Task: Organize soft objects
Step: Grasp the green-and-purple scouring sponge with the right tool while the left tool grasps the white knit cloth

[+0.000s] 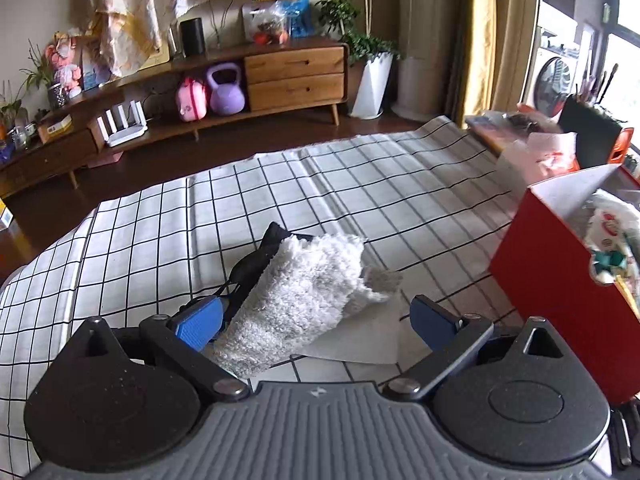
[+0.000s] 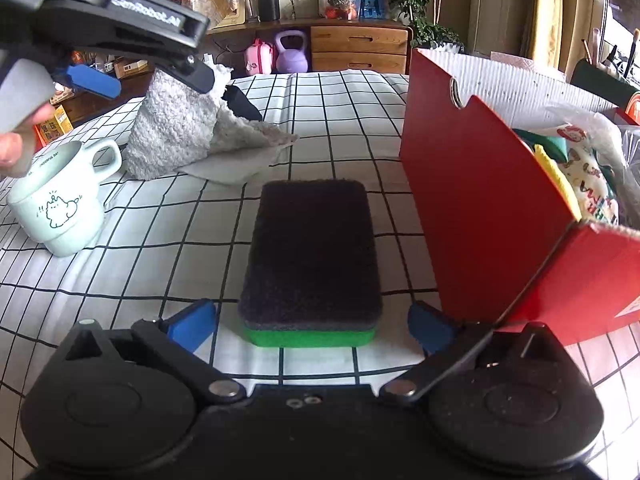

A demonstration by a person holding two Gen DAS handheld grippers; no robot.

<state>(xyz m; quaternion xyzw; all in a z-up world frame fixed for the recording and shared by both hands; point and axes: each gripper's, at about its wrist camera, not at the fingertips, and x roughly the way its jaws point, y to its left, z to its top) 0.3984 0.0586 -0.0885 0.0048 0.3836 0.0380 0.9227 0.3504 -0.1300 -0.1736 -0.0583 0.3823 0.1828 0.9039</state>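
A fluffy white-grey cloth [image 1: 304, 292] lies heaped on the checked tablecloth [image 1: 400, 200], over a flat white sheet [image 1: 360, 344] and a black item [image 1: 260, 256]. My left gripper [image 1: 316, 320] is open, its blue fingers on either side of the cloth's near end. In the right wrist view the same cloth [image 2: 176, 132] sits under the left gripper [image 2: 160, 80]. A sponge [image 2: 310, 256] with a dark top and green base lies flat between the fingers of my open right gripper [image 2: 311, 327]. The red box [image 2: 480, 200] at the right holds several soft items [image 2: 580, 176].
A pale green mug [image 2: 60, 200] with a cat drawing stands left of the sponge. A hand [image 2: 8, 148] holds the left gripper's grey handle. The red box [image 1: 548, 280] has an open flap toward the right gripper. A wooden sideboard [image 1: 292, 76] stands beyond the table.
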